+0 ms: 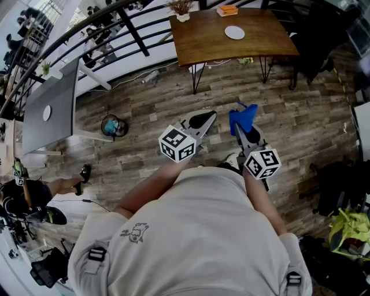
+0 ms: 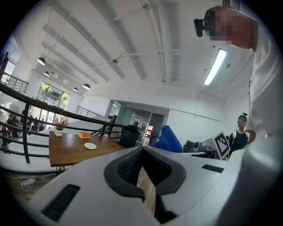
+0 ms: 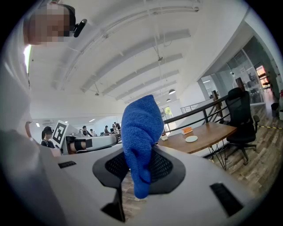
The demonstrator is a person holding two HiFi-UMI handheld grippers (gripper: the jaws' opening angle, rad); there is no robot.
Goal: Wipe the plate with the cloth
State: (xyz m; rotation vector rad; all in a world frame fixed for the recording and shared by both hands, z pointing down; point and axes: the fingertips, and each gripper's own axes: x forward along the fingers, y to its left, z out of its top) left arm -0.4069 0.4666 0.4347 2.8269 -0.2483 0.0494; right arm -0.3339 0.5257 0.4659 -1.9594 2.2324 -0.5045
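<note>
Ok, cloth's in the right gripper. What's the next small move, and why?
Probably step toward the table. The right gripper is shut on the cloth, but the plate sits on the tabletop well ahead, likely out of reach from here.

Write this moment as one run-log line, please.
left hand-held gripper: shut, empty | right hand-held gripper: shut on blue cloth | plate: on table, untouched

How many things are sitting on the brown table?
3: a white plate near the middle, an orange box at the far edge, a potted plant at the far left corner. None seems hidden.
</note>
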